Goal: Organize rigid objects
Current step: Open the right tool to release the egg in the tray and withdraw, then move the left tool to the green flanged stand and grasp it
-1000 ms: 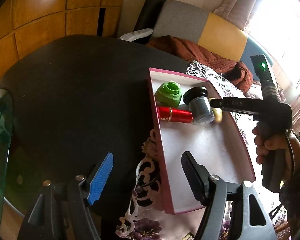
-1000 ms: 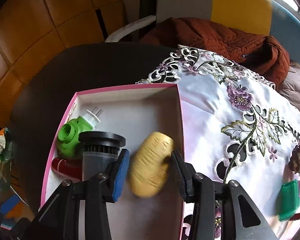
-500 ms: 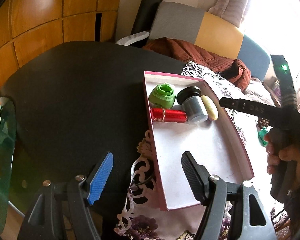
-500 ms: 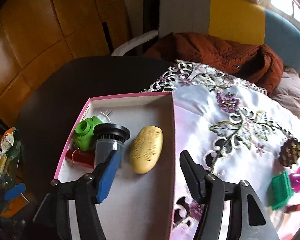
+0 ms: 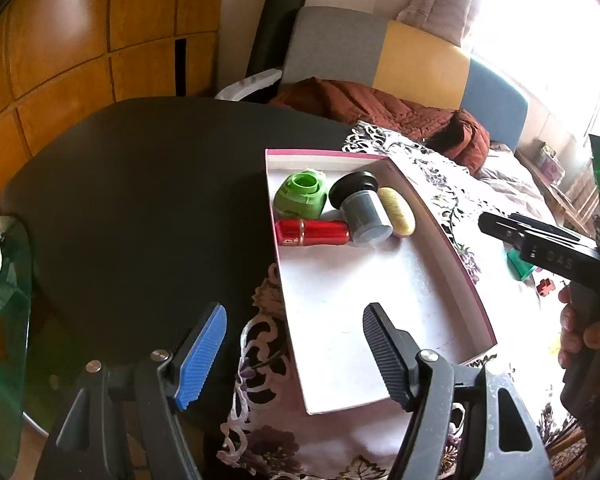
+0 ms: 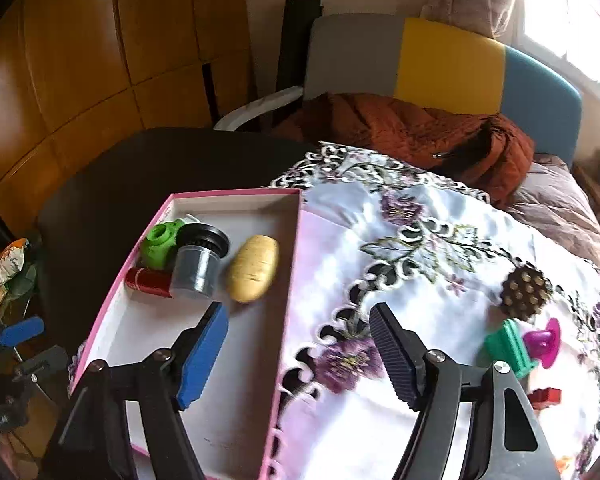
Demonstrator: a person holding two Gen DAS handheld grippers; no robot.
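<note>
surface: dark table (image 5: 140, 208), embroidered cloth (image 6: 420, 248) lower right
box (image 6: 284, 320): centre-left, holds yellow oval (image 6: 253, 268), grey cylinder (image 6: 198, 264)
loose: pinecone (image 6: 525, 291) right
left gripper (image 5: 294, 354): wide, empty
right gripper (image 6: 298, 354): opening, empty

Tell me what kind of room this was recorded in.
Most likely a lived-in home, a living or dining room. An embroidered floral tablecloth covers part of a dark round table, a rust quilted jacket lies on the seat of a colour-block upholstered chair behind, and wood panelling lines the wall.
</note>
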